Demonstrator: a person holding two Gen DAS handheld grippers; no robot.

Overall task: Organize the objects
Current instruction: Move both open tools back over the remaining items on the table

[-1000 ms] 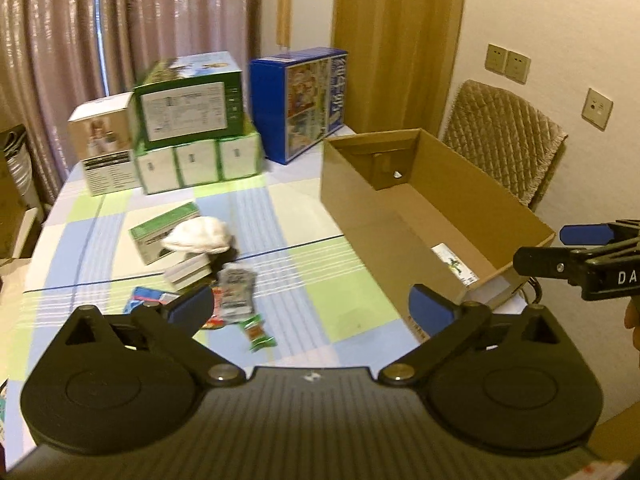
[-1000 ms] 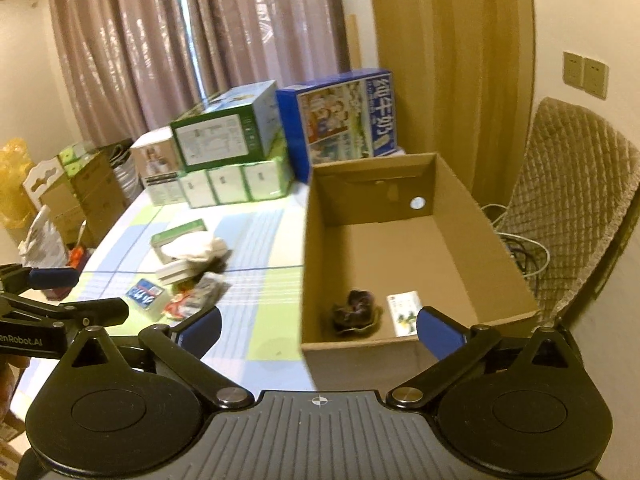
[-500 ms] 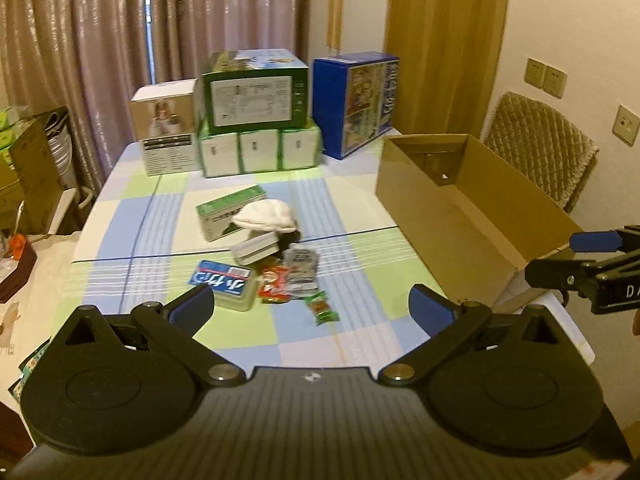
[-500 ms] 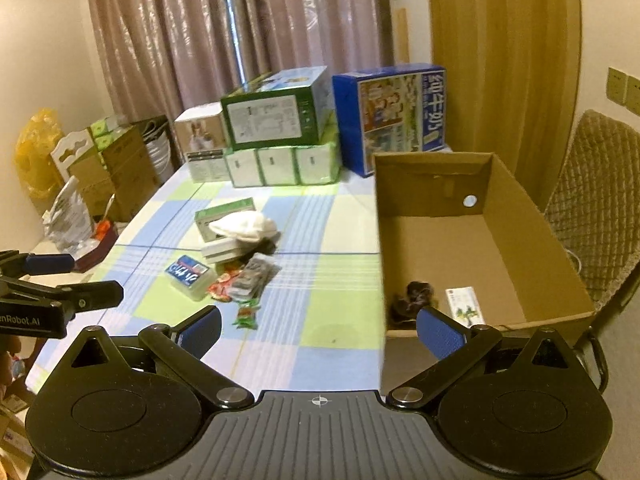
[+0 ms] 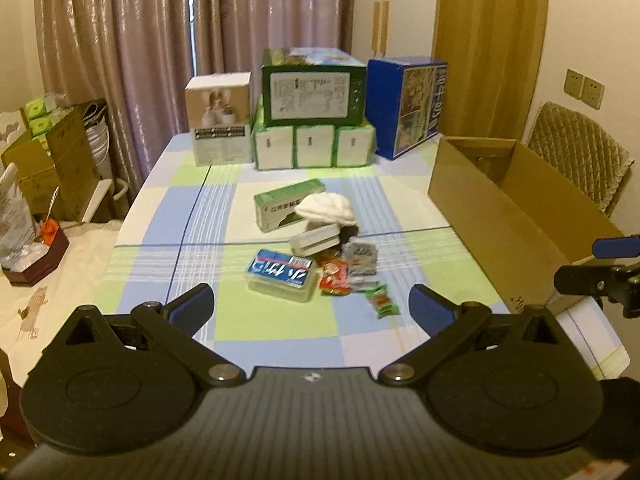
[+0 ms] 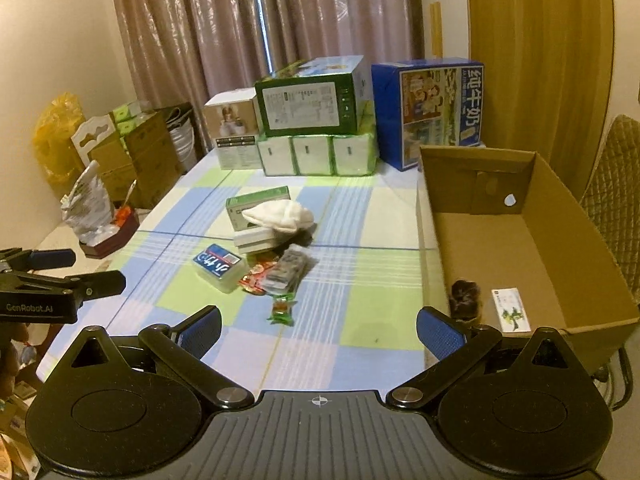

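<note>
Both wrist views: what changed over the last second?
Both grippers pulled back from the table: left gripper swung from the cardboard box toward the clutter pile, right gripper widened its view. Both stayed open, nothing grasped. The dark object and card remain in the box; the pile is unmoved.

A small pile lies in the middle of the table: a green box (image 6: 258,207) with a white cloth (image 6: 279,217) on it, a clear tub (image 6: 219,267) with a blue label, and snack packets (image 6: 280,276). The open cardboard box (image 6: 560,280) holds a white card (image 6: 511,309) and a dark lump (image 6: 465,295).
</note>
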